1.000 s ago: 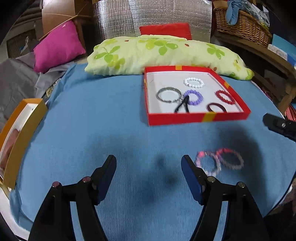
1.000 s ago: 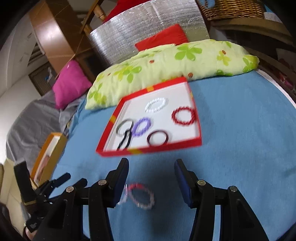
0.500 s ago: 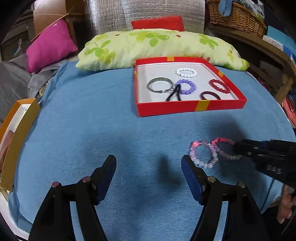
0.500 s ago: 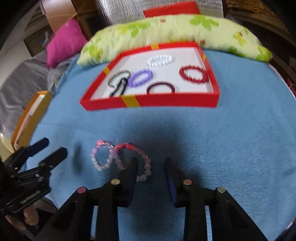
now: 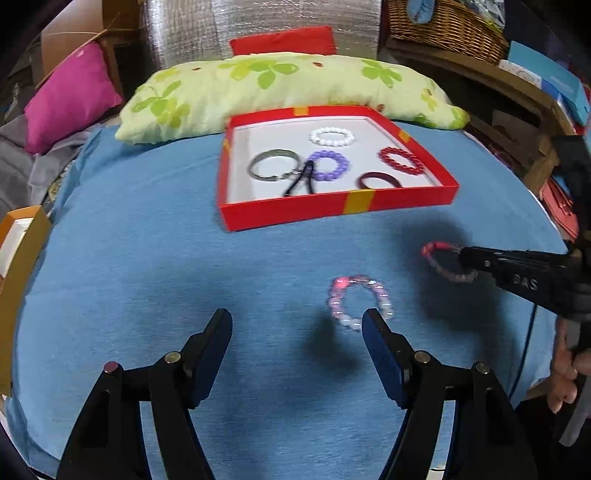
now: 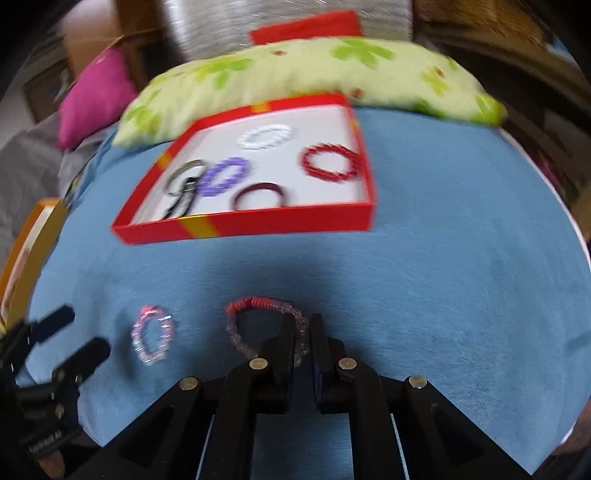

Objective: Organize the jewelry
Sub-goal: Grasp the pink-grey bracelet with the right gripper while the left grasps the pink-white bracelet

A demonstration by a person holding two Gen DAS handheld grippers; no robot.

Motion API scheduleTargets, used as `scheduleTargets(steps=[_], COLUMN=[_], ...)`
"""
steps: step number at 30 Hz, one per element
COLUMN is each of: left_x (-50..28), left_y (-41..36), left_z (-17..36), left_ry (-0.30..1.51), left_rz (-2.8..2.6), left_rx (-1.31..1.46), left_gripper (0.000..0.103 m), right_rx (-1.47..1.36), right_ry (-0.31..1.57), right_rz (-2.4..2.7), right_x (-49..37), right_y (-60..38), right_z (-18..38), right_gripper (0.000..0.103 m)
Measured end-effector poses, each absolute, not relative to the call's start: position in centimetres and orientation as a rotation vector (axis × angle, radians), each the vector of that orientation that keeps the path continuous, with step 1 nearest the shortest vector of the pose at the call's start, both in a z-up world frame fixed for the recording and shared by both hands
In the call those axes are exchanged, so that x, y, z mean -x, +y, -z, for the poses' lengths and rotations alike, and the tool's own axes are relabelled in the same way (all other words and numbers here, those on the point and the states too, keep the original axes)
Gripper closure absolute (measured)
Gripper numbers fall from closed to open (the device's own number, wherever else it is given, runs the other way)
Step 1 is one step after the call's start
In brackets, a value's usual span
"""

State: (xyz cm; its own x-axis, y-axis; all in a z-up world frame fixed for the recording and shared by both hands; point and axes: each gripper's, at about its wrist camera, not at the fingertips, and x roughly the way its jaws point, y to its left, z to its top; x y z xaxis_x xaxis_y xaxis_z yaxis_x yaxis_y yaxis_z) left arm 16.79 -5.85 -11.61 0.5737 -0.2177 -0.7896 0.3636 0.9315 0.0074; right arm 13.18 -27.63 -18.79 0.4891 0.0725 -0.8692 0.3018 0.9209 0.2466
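Note:
A red box [image 5: 402,201] [image 6: 295,223] with a white floor sits on the blue cloth and holds several bracelets and rings. A pink-and-red bead bracelet [image 6: 255,306] [image 5: 437,262] lies nearer; my right gripper [image 6: 302,332] [image 5: 463,254] is shut on its right side. A pale pink bead bracelet [image 5: 356,302] [image 6: 152,338] lies free on the cloth, just ahead of the right fingertip of my left gripper [image 5: 297,323], which stands open with nothing between its fingers.
A green floral pillow [image 5: 280,85] lies behind the box, a magenta cushion [image 5: 66,96] to the far left. An orange-framed box [image 5: 18,277] stands at the left edge of the cloth. A wicker basket [image 5: 450,26] sits at the back right.
My right gripper has come down over the pink-and-red bracelet and shut on it. The left gripper has shifted a little closer to the pale pink bracelet, still open.

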Motion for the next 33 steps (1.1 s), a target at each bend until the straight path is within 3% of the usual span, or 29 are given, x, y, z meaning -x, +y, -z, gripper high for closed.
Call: scheduleTargets(steps=[26,27,29,32,33], left_x=[-17.9,-17.9,-17.9,-17.9,-18.0], left_y=[-8.9,-8.9,-8.9,-8.8,-8.7], left_z=[14.5,14.4,14.3,14.2,14.1], left_ry=[0.967,0.962,0.95,0.941,0.943], left_rz=[0.37,0.373,0.389,0.413,0.422], left_rx=[-0.14,-0.134,-0.125,-0.11,-0.102], left_gripper=[0.031,0.033,0.052,0.073,0.075], right_rx=[-0.471,-0.47,-0.47,-0.47,-0.471], right_ry=[1.09,1.09,1.09,1.09,1.09], right_rz=[0.118,0.117,0.118,0.118,0.119], right_x=[-12.9,-12.8,-12.8,-12.8,-12.8], right_y=[-28.3,-28.3,-28.3,-28.3,-28.3], right_z=[19.8,19.8,19.8,19.8,19.8], right_gripper=[0.094,0.094,0.094,0.094,0.094])
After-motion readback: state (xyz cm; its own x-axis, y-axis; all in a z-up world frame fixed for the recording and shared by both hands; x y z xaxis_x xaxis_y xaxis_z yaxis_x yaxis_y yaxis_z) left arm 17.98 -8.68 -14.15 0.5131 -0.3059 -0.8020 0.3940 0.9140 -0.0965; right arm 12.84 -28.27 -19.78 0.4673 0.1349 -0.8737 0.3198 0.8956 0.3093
